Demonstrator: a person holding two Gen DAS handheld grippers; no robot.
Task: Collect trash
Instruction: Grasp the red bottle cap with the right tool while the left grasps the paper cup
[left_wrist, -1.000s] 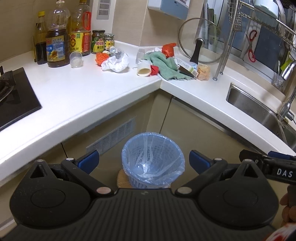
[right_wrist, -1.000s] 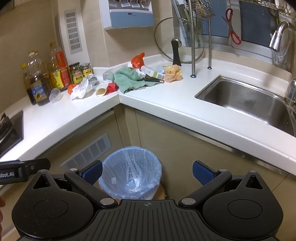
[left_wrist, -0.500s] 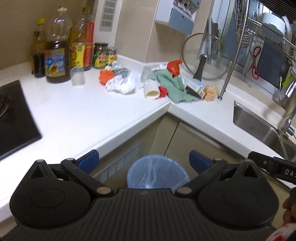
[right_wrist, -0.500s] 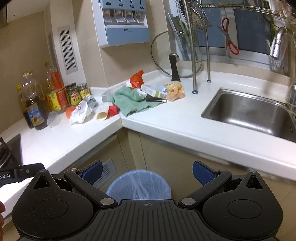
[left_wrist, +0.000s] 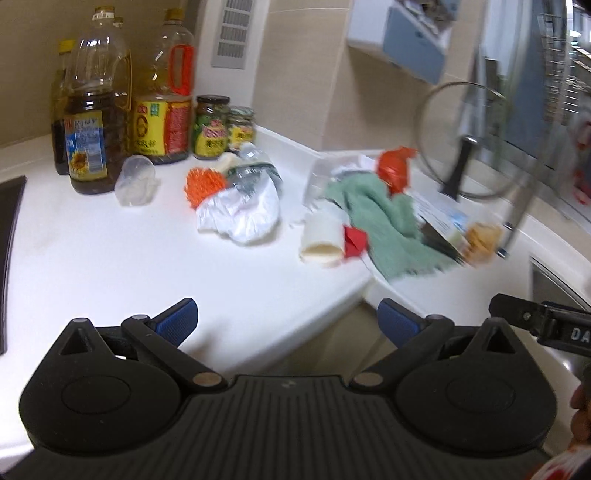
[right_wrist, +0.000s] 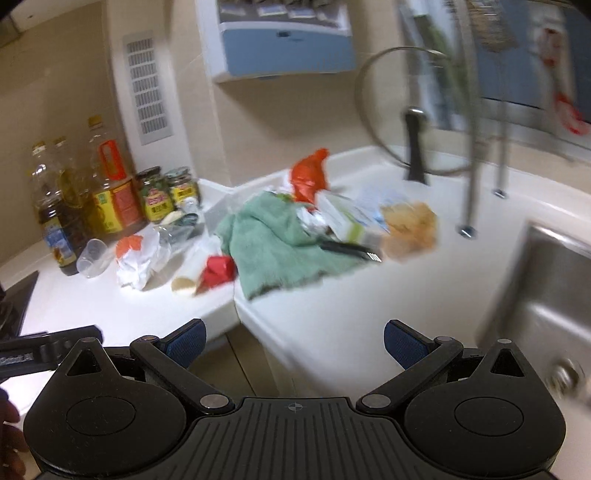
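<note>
Left wrist view: my left gripper (left_wrist: 287, 320) hangs spread wide and empty over the white counter (left_wrist: 110, 266). Ahead lie a crumpled white wrapper (left_wrist: 240, 214), a tipped paper cup (left_wrist: 321, 240) and a green cloth (left_wrist: 384, 229). My right gripper (right_wrist: 294, 341), also spread and empty, faces the same litter near the sink (right_wrist: 554, 295).

Oil bottles (left_wrist: 96, 122), jars (left_wrist: 212, 127) at wall; glass lid (right_wrist: 413, 110) upright.
</note>
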